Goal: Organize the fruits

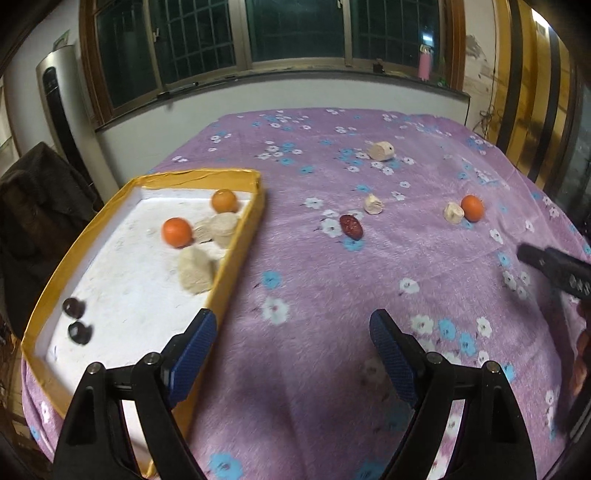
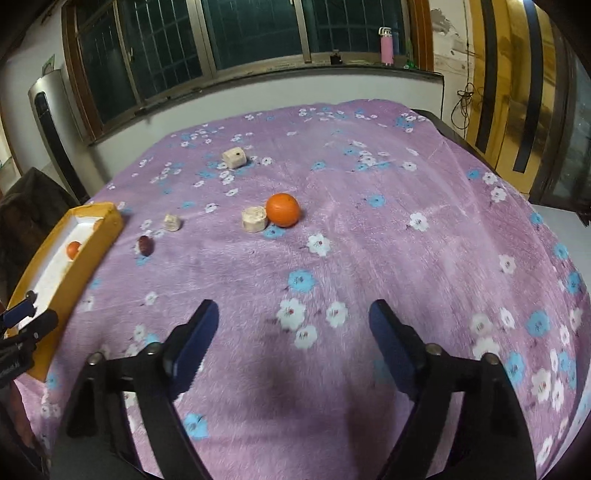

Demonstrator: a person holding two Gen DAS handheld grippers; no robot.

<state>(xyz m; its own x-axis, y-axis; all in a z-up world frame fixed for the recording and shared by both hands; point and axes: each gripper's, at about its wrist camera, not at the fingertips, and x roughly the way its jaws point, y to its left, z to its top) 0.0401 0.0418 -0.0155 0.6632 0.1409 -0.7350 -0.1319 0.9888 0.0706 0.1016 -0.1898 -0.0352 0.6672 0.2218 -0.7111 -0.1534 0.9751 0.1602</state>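
Purple floral cloth (image 2: 369, 240) covers the whole table, fruit scattered across it under a dark, barred window (image 2: 258, 33).

Fleecy and printed with white and blue blossoms, the cloth carries a yellow-rimmed tray (image 1: 236, 240) with a white floor at its left edge; inside lie two oranges (image 1: 177, 232), three pale beige chunks (image 1: 195, 269) and two dark dates (image 1: 74, 307). Out on the cloth sit a loose orange (image 2: 282, 209) touching a pale cut piece (image 2: 253, 219), a red date (image 2: 145, 245), a smaller pale piece (image 2: 172, 222) and a farther pale block (image 2: 234, 157). Left gripper (image 1: 293, 328) and right gripper (image 2: 293, 321) both hover with jaws spread, nothing between them. A pink bottle (image 2: 386, 46) stands on the windowsill, and a tall grey appliance (image 1: 59, 107) stands by the left wall.
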